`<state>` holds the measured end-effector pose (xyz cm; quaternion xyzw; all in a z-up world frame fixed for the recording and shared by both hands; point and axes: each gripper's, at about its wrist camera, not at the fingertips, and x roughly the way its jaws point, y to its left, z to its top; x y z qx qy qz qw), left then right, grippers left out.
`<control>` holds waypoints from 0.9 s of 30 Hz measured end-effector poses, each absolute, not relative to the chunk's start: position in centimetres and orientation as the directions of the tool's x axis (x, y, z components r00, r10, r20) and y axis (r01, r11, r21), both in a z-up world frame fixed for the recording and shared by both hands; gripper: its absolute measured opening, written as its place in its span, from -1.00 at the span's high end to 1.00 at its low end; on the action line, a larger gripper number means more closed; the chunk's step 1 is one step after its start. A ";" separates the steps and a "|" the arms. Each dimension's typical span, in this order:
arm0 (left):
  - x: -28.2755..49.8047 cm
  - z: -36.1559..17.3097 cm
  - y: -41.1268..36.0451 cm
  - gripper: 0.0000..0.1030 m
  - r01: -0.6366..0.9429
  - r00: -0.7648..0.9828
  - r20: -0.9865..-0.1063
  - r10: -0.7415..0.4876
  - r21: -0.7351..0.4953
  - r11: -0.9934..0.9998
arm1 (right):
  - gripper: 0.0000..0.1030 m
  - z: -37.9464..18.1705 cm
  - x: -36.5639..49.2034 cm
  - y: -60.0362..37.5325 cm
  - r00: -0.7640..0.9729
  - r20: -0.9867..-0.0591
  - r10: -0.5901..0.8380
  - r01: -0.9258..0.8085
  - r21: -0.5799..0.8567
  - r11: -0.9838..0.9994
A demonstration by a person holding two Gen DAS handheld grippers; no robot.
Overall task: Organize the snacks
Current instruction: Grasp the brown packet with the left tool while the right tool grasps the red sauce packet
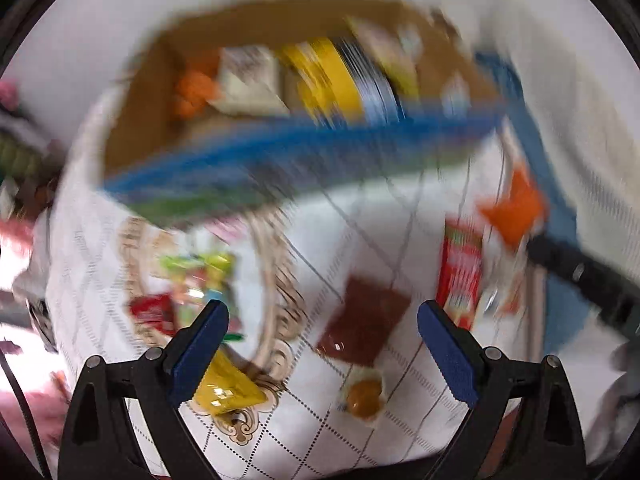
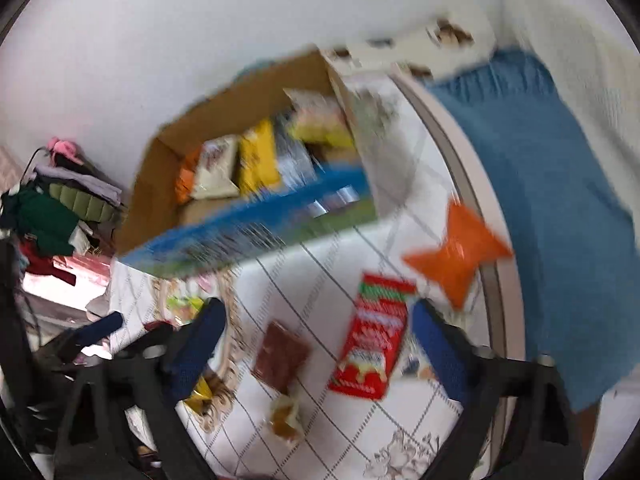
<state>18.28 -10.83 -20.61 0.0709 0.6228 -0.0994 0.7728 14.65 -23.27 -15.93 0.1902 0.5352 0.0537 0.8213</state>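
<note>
We're between pickups, both the left gripper (image 1: 322,320) and right gripper (image 2: 316,320) gaping empty over the white patterned tablecloth (image 1: 360,432), loose snacks lying near the half-filled cardboard box (image 2: 160,184), so next we'd probably grab the red rectangular carton (image 2: 370,348).

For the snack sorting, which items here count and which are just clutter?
Job:
- cardboard box holding snacks
- red packet
- brown packet
- orange packet
- yellow packet
- small round snack

Lying about:
- clothes pile
- blue cloth
</note>
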 end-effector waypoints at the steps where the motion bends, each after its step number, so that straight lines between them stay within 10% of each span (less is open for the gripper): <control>1: 18.4 -22.3 -11.7 -0.88 0.282 0.165 -0.985 -0.058 -0.010 0.960 | -0.21 -17.1 14.5 -23.6 0.395 -0.868 0.299 0.129 0.375 0.918; 7: 19.2 -29.7 -14.8 -0.86 0.427 0.023 -1.000 0.011 0.020 0.904 | -0.21 -22.2 13.1 -25.0 0.311 -0.881 0.357 0.204 0.429 0.880; 13: 18.6 -30.7 -13.7 -0.06 0.374 -0.013 -1.000 -0.022 -0.025 0.927 | -0.21 -25.9 13.4 -23.8 0.230 -0.889 0.396 0.222 0.444 0.868; 21: 20.1 -30.8 -4.9 -0.06 -0.072 -0.031 -0.990 -0.139 -0.137 0.988 | -0.21 -30.1 16.2 -21.9 0.203 -0.933 0.297 0.254 0.343 0.904; 27: 19.9 -31.5 -4.6 -0.24 -0.056 -0.068 -0.980 -0.188 -0.185 0.981 | -0.18 -31.7 17.4 -19.7 0.189 -0.961 0.203 0.193 0.239 0.952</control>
